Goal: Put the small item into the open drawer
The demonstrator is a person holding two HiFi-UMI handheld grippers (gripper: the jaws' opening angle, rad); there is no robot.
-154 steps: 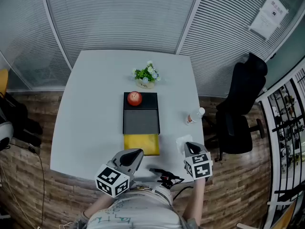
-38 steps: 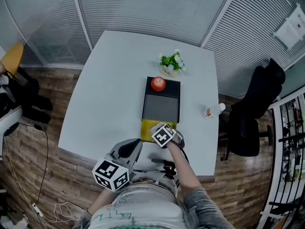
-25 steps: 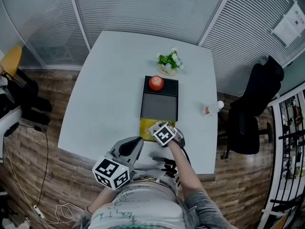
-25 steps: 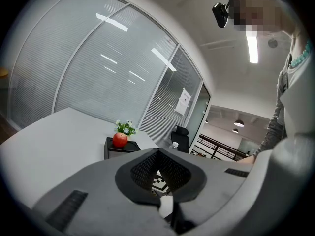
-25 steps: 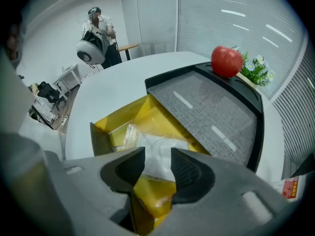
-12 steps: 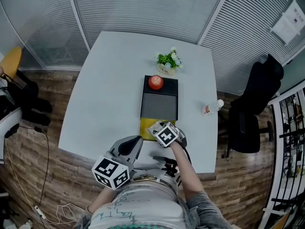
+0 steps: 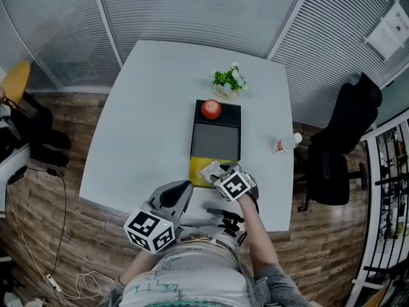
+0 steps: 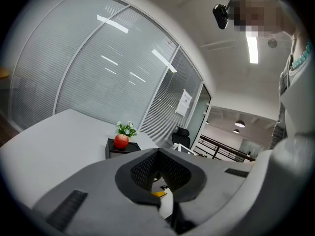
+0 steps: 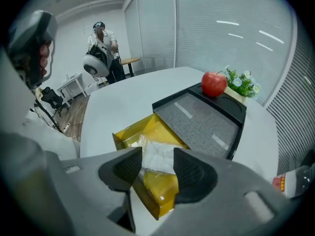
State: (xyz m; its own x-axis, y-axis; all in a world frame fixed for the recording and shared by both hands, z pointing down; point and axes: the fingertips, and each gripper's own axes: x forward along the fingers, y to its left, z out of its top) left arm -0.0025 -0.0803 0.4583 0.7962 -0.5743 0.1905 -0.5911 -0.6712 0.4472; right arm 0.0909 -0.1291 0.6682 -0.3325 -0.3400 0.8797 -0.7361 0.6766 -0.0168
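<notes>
The small item, a white plastic packet (image 9: 156, 157), lies inside the open yellow drawer (image 9: 162, 193) of a dark desktop cabinet (image 9: 202, 122). My right gripper (image 9: 153, 170) hovers just above and behind the packet with its jaws wide apart and nothing pressed between the pads. In the head view the right gripper (image 7: 222, 171) sits at the drawer's (image 7: 198, 173) near right corner, with the packet (image 7: 213, 167) showing beside it. My left gripper (image 7: 172, 200) stays low near the table's front edge, its jaw tips touching and holding nothing.
A red apple (image 7: 211, 109) rests on the cabinet's (image 7: 216, 139) far end, with a small potted plant (image 7: 227, 82) behind it. A bottle (image 7: 285, 144) lies near the table's right edge. A black chair (image 7: 342, 139) stands to the right.
The right gripper has drawn back a little toward me and to the right, away from the drawer. The white packet now shows lying free in the drawer.
</notes>
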